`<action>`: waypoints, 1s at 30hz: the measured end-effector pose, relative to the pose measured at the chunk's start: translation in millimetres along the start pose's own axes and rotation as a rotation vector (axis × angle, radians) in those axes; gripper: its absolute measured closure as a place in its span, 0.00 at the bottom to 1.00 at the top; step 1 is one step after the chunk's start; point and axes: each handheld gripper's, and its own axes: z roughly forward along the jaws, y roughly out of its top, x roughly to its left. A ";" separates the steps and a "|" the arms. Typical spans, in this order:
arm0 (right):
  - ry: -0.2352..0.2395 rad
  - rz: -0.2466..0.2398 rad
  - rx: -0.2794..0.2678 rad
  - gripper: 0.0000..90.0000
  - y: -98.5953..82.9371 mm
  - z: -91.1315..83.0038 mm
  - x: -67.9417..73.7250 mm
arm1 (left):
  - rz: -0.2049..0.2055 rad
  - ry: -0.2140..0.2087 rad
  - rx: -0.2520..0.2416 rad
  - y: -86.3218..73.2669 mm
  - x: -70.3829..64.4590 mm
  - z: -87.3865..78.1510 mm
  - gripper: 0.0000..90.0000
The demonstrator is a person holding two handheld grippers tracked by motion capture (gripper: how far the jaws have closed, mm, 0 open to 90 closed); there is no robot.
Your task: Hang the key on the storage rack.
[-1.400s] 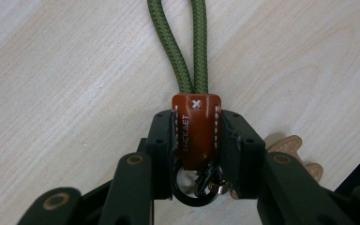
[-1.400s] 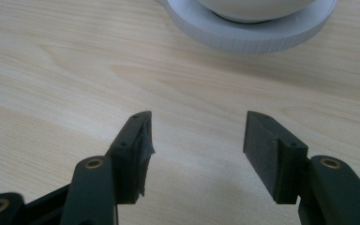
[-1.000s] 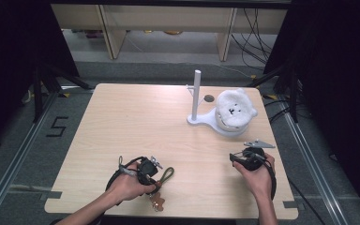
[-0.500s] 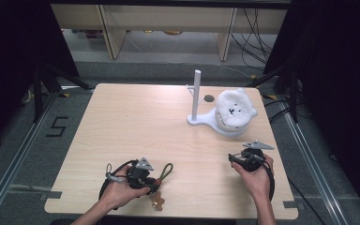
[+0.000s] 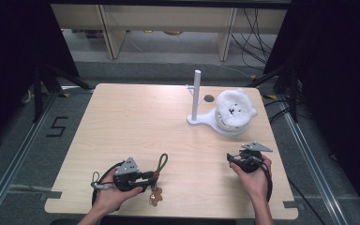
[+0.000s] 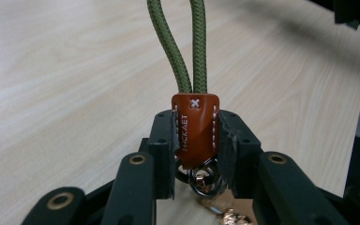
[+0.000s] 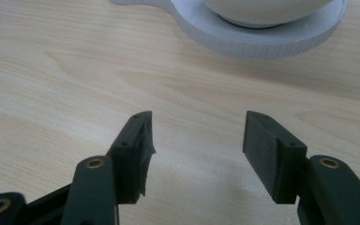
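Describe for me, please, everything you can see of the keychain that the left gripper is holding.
The keychain has a loop of olive-green cord, doubled into two strands that enter an orange-brown leather tab with white stitching and stamped letters. Below the tab hang dark metal rings and a gold-coloured piece. In the high view a small brown charm lies on the table beside it. The left gripper is shut on the tab, one jaw on each side, near the table's front edge.

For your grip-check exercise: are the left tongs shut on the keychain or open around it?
Shut. In the left gripper view, both pads of the left tongs press the keychain's leather tab.
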 end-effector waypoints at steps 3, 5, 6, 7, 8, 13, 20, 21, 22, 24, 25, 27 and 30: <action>0.001 -0.008 -0.007 0.49 -0.4 -0.4 0.1 | 0.004 0.003 -0.049 1.8 -0.5 -2.5 0.76; 0.001 0.003 -0.010 0.49 -0.3 -0.6 1.2 | 0.010 0.010 -0.071 4.2 -0.9 -4.7 0.76; -0.012 -0.002 -0.020 0.49 -0.2 -1.0 1.2 | 0.009 0.002 -0.091 5.1 -0.4 -4.8 0.76; -0.002 0.001 -0.024 0.49 -0.2 -0.7 1.0 | 0.005 0.010 -0.099 6.3 -0.4 -5.7 0.76; 0.004 -0.001 -0.035 0.49 -0.6 0.2 0.4 | 0.007 0.007 -0.110 7.5 0.4 -6.4 0.76; -0.006 0.001 -0.039 0.49 -1.3 -0.3 1.0 | 0.007 0.004 -0.157 12.5 1.9 -9.2 0.76; -0.016 0.004 -0.084 0.49 -2.1 0.1 0.9 | 0.026 0.021 -0.214 18.1 3.0 -12.4 0.76; -0.023 0.000 -0.089 0.49 -2.4 -0.2 0.8 | 0.032 0.025 -0.221 19.1 3.4 -13.2 0.76; -0.031 -0.007 -0.099 0.49 -2.7 0.3 0.4 | 0.035 0.033 -0.218 19.8 3.3 -14.1 0.76; -0.009 0.006 -0.093 0.49 -2.4 -1.9 0.7 | 0.045 0.030 -0.229 21.3 4.1 -15.1 0.76; -0.025 0.008 -0.098 0.49 -2.7 -2.1 1.5 | 0.047 0.029 -0.235 21.9 4.2 -15.3 0.76; -0.017 0.010 -0.111 0.49 -3.2 -0.9 1.2 | 0.052 0.038 -0.237 23.3 4.9 -16.3 0.76; -0.028 0.004 -0.110 0.49 -3.8 -0.3 1.1 | 0.052 0.045 -0.245 24.7 6.2 -16.9 0.76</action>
